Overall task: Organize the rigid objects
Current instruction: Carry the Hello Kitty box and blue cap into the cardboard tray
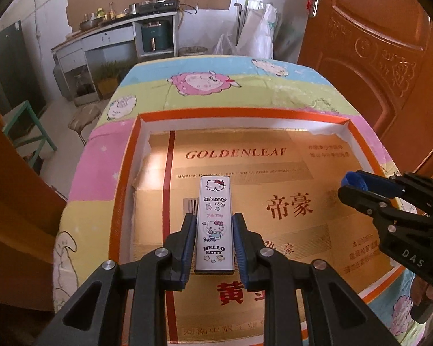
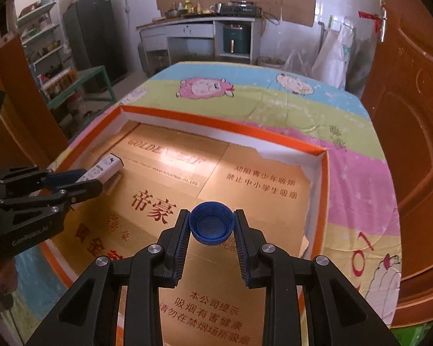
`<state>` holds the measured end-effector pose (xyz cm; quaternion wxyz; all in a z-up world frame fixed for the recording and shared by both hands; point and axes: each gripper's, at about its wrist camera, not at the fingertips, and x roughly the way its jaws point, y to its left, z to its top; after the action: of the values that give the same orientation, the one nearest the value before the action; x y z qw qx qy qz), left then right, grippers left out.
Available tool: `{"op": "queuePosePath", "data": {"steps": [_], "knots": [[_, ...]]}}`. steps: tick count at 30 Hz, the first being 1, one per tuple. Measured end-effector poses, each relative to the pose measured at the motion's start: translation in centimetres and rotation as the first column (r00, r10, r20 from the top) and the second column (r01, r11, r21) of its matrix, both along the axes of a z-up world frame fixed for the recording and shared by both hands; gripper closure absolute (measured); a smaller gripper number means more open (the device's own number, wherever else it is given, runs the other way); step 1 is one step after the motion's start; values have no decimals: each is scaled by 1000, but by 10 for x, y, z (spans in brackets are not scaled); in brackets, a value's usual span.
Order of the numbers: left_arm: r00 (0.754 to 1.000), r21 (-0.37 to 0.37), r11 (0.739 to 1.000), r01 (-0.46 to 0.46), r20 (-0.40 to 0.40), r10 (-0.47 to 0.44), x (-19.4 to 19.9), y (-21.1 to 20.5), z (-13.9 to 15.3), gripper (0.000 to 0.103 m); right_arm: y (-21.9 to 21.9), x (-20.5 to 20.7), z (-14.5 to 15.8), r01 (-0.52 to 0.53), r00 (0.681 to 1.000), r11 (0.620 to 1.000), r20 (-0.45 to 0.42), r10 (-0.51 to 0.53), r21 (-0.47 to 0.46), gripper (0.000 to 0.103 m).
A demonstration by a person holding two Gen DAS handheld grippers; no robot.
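So both grippers are busy over the orange-rimmed tray [image 1: 277,114] that sits on the cartoon sheep bedsheet [image 1: 205,86]. The left gripper [image 1: 215,232] is pinching a slim white Hello Kitty box [image 1: 215,225] between its blue pads, long side pointing away toward the far rim, held over the gold GOLDENLEAF cardboard [image 1: 245,155] lining the tray. Can't tell if the box touches the cardboard or hangs just above it. The right gripper [image 2: 211,226] is clamped on a blue bottle cap [image 2: 211,222], open side facing the camera, over the right half of the tray. The two grippers are well apart, left one near the tray's left wall. Kitchen counter [image 2: 187,24] and a green fridge [image 2: 93,36] sit at the back of the room.
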<state>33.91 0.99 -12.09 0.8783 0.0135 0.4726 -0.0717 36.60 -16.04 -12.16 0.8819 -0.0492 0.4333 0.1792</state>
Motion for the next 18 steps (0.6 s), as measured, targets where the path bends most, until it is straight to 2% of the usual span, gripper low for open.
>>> {"op": "queuePosePath", "data": {"steps": [6,11,18], "knots": [[1000,-9,1000,3,-22,-3,3,2,-13,77,-2,6,-12,10,1000,1000,-27,-10,-13,72],[1000,-11,1000,2,-10,-2,2,2,-14,77,-1,6,-17,12,999,1000,-39,-13,-25,72],[999,26,999,27,18,-28,-1,-3,-15,76,3,4,-19,10,999,999,-40,-12,-42,72]]}}
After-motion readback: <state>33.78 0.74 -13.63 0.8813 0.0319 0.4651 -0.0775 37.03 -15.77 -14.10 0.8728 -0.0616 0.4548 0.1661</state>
